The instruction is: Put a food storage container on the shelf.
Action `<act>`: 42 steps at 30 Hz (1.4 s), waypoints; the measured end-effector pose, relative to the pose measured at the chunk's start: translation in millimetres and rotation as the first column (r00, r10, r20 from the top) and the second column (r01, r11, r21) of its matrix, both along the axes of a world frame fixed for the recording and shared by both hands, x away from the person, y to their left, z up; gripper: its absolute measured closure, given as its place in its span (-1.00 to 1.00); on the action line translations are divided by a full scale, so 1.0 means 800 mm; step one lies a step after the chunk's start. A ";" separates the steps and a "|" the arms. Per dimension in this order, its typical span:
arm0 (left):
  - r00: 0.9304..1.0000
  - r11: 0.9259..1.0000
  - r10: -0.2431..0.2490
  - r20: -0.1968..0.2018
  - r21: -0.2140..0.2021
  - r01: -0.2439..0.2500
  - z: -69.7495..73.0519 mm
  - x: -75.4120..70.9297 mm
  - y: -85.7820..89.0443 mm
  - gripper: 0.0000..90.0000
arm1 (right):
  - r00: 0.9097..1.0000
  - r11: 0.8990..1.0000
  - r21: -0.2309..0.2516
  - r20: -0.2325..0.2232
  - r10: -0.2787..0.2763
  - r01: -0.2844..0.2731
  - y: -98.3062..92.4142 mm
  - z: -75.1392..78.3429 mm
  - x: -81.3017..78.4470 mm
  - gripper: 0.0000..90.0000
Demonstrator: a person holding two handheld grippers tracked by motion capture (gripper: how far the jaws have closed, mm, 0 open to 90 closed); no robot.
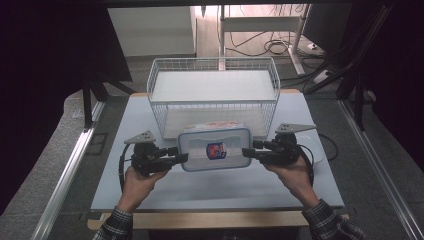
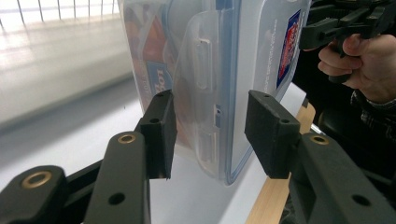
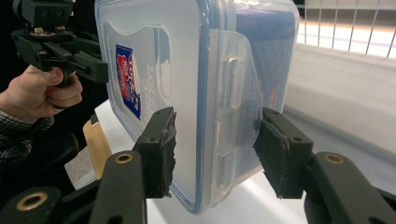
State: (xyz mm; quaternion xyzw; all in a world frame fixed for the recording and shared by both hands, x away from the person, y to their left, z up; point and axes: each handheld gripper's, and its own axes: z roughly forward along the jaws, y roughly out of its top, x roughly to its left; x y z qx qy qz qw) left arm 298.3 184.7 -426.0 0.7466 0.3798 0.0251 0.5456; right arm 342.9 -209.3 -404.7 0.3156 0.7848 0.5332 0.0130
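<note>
A clear plastic food box (image 1: 200,150) with a blue-rimmed lid and a red and blue label is held over the table, just in front of the wire basket. My left gripper (image 1: 184,158) is shut on its left end. My right gripper (image 1: 246,152) is shut on its right end. In the left gripper view the pads straddle the latch flap of the box (image 2: 210,70), one on the lid side, one on the base side. The right gripper view shows the same hold on the box (image 3: 187,93) at the other latch. Packaged contents show faintly through the walls.
A white wire basket (image 1: 215,85) stands at the back of the pale table (image 1: 215,192), close behind the box. A pale round object (image 1: 314,149) lies by my right hand. Metal rails run along both sides of the table.
</note>
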 end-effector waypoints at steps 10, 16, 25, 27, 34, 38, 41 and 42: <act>1.000 1.000 -0.003 -0.005 -0.029 0.002 0.017 0.018 0.003 0.21 | 1.000 1.000 0.011 0.021 -0.008 0.008 0.003 0.028 0.017 0.11; 1.000 1.000 0.002 0.016 -0.016 -0.002 0.040 0.032 0.005 0.20 | 0.999 1.000 0.020 0.032 -0.008 0.008 0.005 0.046 0.031 0.11; 0.999 1.000 0.009 0.031 -0.013 -0.008 0.070 0.050 0.009 0.20 | 0.999 0.998 0.054 0.034 -0.017 0.015 0.007 0.066 0.049 0.11; 0.999 1.000 0.016 0.033 -0.019 -0.015 0.076 0.057 0.011 0.20 | 0.999 0.998 0.058 0.037 -0.020 0.018 0.009 0.073 0.056 0.11; 0.999 0.999 0.024 0.049 -0.029 -0.022 0.091 0.071 0.014 0.20 | 0.999 0.997 0.076 0.040 -0.028 0.024 0.013 0.086 0.071 0.11; 0.998 0.999 0.026 0.055 -0.025 -0.024 0.102 0.082 0.017 0.20 | 0.999 0.996 0.088 0.036 -0.030 0.026 0.014 0.093 0.081 0.10; 0.998 0.999 0.029 0.054 -0.022 -0.027 0.111 0.091 0.019 0.20 | 0.999 0.995 0.094 0.033 -0.031 0.027 0.016 0.098 0.090 0.10; 0.998 0.999 0.029 0.053 -0.023 -0.028 0.113 0.094 0.019 0.20 | 0.999 0.995 0.096 0.030 -0.031 0.028 0.017 0.101 0.093 0.10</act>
